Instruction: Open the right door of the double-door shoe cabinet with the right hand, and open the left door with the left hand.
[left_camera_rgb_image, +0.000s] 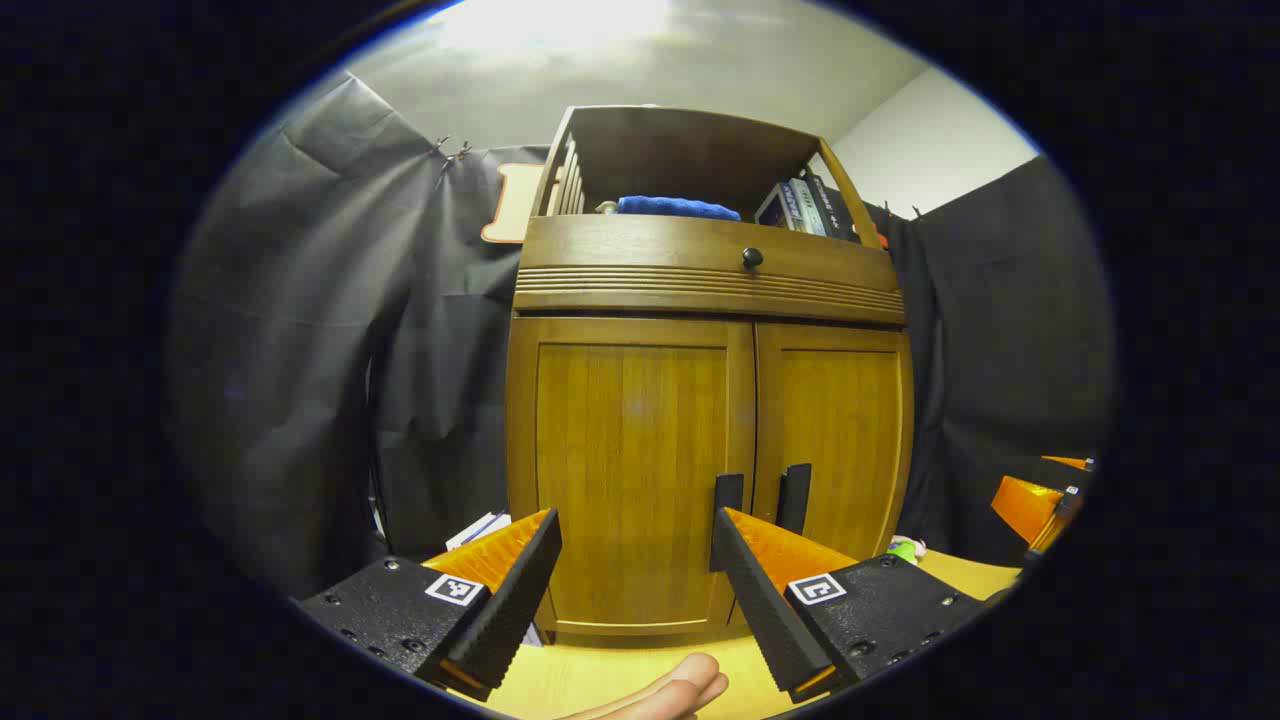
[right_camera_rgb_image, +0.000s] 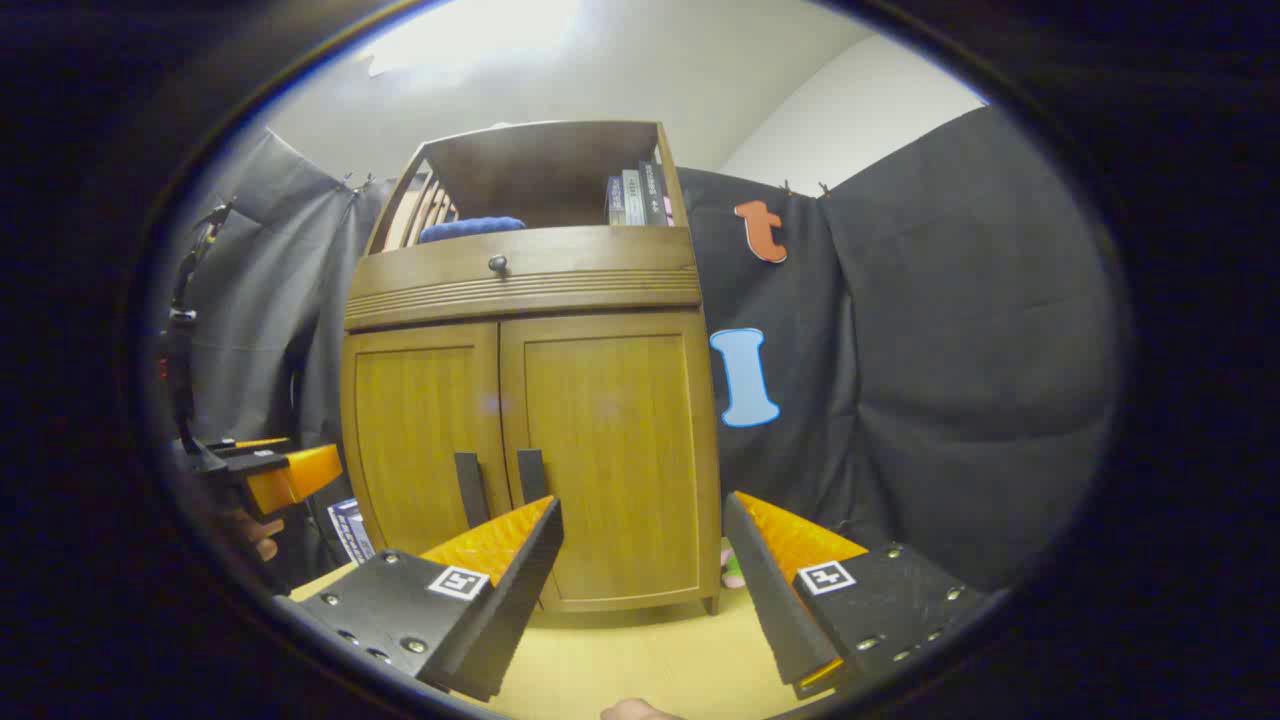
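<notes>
Evidently both doors are closed, cabinet (right_camera_rgb_image: 530, 400) mid-frame on the table (right_camera_rgb_image: 640, 650). Right tongs (right_camera_rgb_image: 640, 560) and left tongs (left_camera_rgb_image: 635, 570) gape empty, well short. Best: right tongs pinch the right handle (right_camera_rgb_image: 530, 475) squarely, pull gently along the door's arc.

- The shoe cabinet (left_camera_rgb_image: 705, 290) is warm brown wood and stands upright on the yellow tabletop (right_camera_rgb_image: 640, 655), against the black cloth wall.
- The left door (left_camera_rgb_image: 630, 470) is shut, its dark vertical handle (left_camera_rgb_image: 728, 495) by the centre seam.
- The right door (right_camera_rgb_image: 615, 455) is shut too, its dark handle (right_camera_rgb_image: 530, 478) just beside the left one.
</notes>
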